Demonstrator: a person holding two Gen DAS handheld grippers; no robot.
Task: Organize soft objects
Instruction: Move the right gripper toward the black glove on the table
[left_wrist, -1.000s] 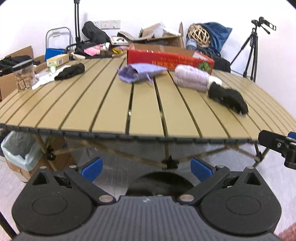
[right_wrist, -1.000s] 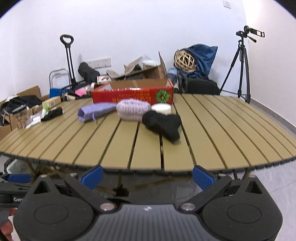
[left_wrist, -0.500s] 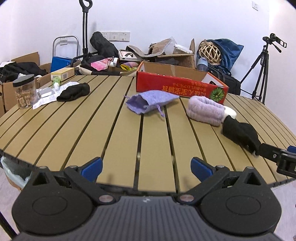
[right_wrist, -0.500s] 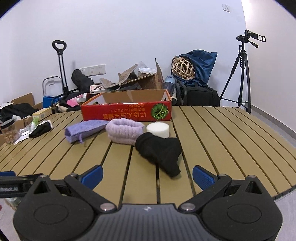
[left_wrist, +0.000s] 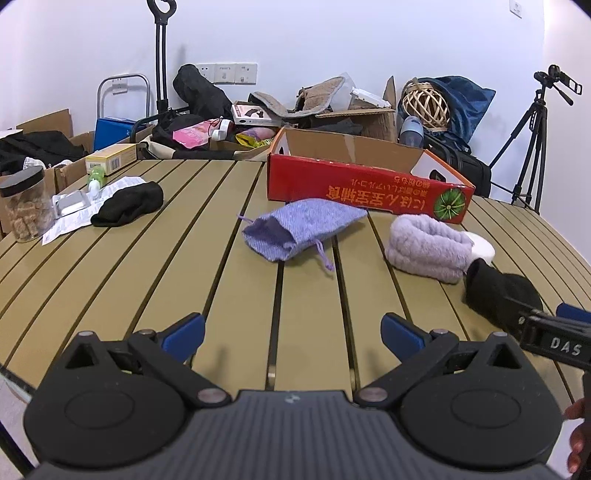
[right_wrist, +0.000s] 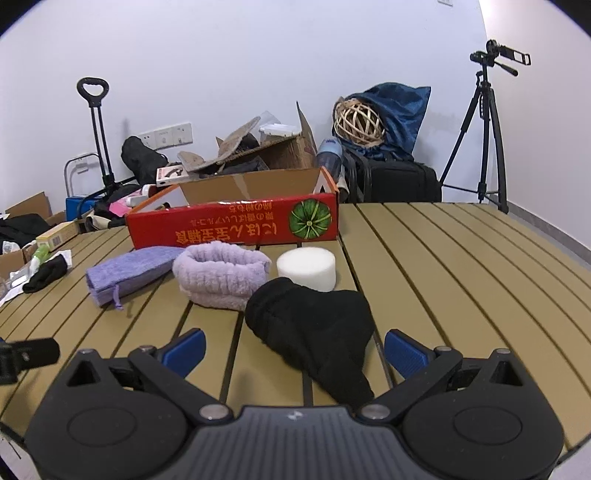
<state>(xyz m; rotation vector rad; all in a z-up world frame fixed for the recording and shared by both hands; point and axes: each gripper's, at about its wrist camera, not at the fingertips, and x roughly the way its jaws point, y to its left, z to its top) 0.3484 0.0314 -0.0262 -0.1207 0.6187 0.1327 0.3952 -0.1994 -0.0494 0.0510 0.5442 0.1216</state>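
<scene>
Right wrist: two black socks (right_wrist: 314, 328).

A slatted tan table (left_wrist: 207, 258) fills the left wrist view, with a red cardboard box (left_wrist: 365, 184) toward its back. Just in front of the box lies a purple drawstring pouch (left_wrist: 299, 229). Right of the pouch sit a lavender fuzzy band (left_wrist: 428, 245) and a black sock (left_wrist: 498, 295). Far left of the box rests another black sock (left_wrist: 129, 203). The left gripper (left_wrist: 291, 334) hangs wide apart over bare slats, holding nothing.
</scene>
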